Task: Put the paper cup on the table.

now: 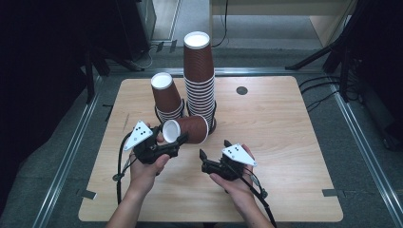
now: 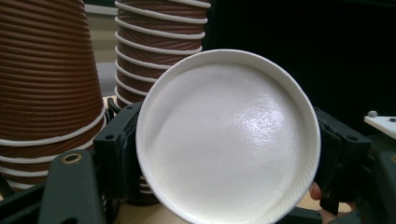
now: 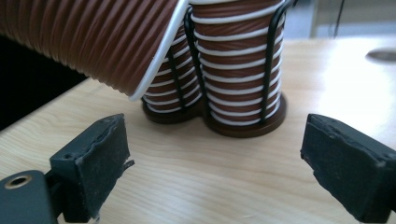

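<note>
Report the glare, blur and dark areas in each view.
High view: even light on the table, dark surroundings. Left gripper view: glare on the held cup base, black background at right. Right gripper view: near cup soft, cup stacks sharp, far background blurred.

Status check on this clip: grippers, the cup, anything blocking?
Left gripper shut on single cup, held sideways off the table. Right gripper open, empty. Two cup stacks stand close behind; nothing between the grippers.

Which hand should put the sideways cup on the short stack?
Probably the left. The left gripper already clamps the single cup, right beside the short stack. The right gripper is open, holding nothing.
</note>
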A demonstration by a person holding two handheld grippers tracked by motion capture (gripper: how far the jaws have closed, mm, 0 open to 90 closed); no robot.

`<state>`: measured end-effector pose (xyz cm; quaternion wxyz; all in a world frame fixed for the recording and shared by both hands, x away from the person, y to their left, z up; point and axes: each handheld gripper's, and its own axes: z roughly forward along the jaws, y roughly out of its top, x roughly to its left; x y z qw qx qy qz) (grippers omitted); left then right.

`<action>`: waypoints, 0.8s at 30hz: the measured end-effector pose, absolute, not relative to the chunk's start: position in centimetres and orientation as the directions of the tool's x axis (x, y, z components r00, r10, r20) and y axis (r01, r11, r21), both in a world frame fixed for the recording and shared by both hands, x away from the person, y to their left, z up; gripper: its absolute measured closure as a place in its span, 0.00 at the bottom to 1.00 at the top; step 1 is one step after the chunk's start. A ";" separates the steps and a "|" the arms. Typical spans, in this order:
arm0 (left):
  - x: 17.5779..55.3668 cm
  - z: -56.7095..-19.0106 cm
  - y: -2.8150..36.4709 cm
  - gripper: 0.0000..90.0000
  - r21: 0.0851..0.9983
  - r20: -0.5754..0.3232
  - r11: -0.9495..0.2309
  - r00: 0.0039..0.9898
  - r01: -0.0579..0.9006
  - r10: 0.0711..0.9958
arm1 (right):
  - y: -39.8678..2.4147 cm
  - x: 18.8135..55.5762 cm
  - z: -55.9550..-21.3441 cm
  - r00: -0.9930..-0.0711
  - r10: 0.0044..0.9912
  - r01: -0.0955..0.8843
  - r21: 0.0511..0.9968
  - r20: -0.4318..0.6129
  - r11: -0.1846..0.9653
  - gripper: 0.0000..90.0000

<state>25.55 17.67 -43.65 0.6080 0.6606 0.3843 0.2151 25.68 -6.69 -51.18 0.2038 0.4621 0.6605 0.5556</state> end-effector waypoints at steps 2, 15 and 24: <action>25.4 -43.6 17.7 0.25 0.970 -0.183 0.039 0.612 0.241 0.769 | -6.8 25.8 -51.0 -0.479 0.829 0.410 0.909 0.288 -0.079 0.12; 25.5 -43.8 17.9 0.25 0.974 -0.186 0.066 0.600 0.217 0.778 | -6.8 25.7 -52.0 -0.450 0.745 0.435 0.849 0.493 -0.299 0.15; 25.5 -43.8 18.6 0.25 0.975 -0.198 0.096 0.586 0.201 0.786 | -6.3 25.8 -51.9 -0.381 0.622 0.505 0.717 0.685 -0.481 0.09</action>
